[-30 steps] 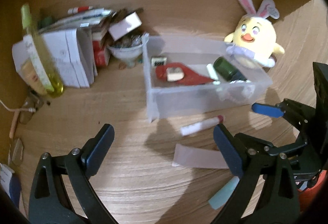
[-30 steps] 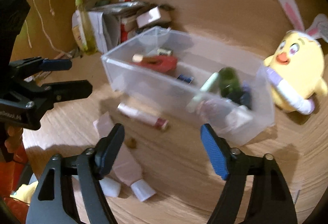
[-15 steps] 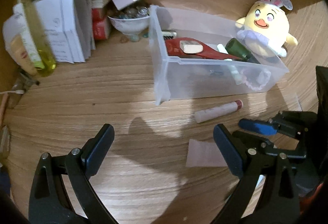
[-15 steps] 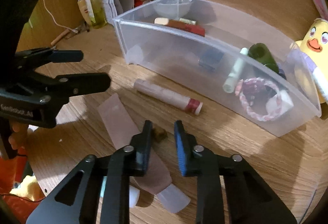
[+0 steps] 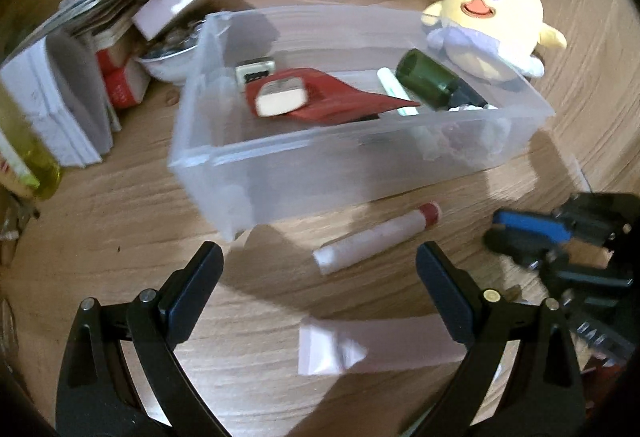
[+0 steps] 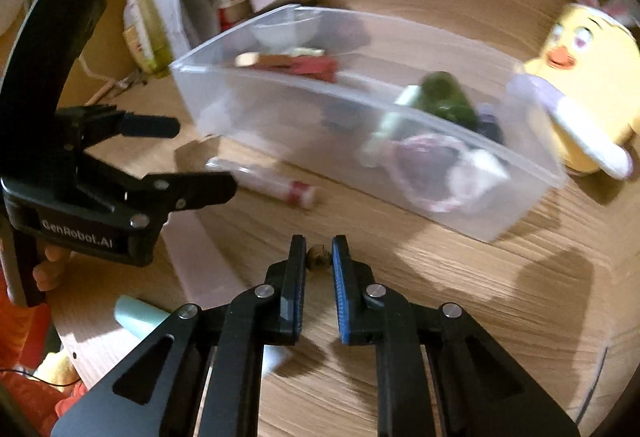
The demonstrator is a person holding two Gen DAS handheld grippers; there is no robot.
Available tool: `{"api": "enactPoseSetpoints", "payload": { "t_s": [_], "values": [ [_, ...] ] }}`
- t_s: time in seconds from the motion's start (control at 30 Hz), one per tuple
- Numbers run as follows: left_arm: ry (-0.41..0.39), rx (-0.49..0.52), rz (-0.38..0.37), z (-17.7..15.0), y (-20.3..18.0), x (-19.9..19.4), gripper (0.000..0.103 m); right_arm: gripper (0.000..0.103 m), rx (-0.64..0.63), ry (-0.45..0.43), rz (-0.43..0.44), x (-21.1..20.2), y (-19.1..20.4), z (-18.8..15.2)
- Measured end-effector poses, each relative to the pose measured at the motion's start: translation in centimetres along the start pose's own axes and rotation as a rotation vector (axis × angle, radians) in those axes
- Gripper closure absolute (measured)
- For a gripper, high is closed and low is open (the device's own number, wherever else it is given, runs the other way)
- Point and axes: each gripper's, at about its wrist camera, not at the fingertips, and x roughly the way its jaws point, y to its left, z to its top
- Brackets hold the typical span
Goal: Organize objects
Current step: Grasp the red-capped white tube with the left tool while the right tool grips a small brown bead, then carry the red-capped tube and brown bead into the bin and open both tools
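Between R gripper (image 6: 319, 252) jaws: small brown nut (image 6: 318, 256) (pinched, near tips)

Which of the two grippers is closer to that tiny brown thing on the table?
The right. The right gripper has its jaws nearly shut around the small brown object, which sits between its fingertips. The left gripper hangs open off to the side, over the pale pink tube.
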Motion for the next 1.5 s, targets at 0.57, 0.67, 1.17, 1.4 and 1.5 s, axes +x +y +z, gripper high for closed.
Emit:
{"api": "enactPoseSetpoints", "payload": {
  "t_s": [0.57,0.67,1.17,1.4,1.5],
  "values": [
    [0.061,0.109,-0.058,0.7,-3.3,1.9,0.036,0.091,0.090,-0.041,-0.012,-1.6,-3.9,-0.1],
    [0.050,0.143,-0.053,0.3,-3.5,1.4,0.048,0.091,0.088,-0.041,-0.009,-1.6,-3.8,-0.2],
    [-0.012,0.244,-0.083,-1.4,-4.7,-0.5,0.089,0.091,0.069,-0.047,0.000,-2.1,-2.5,-0.3],
    [-0.088,0.216,-0.080,-1.4,-4.4,-3.2,0.089,0.091,0.057,-0.063,-0.001,-2.9,-1.7,-0.1],
    [-0.114,0.200,-0.080,-1.1,-4.4,-3.9,0.089,0.091,0.053,-0.077,-0.003,-3.3,-1.4,0.2]
  ]
}}
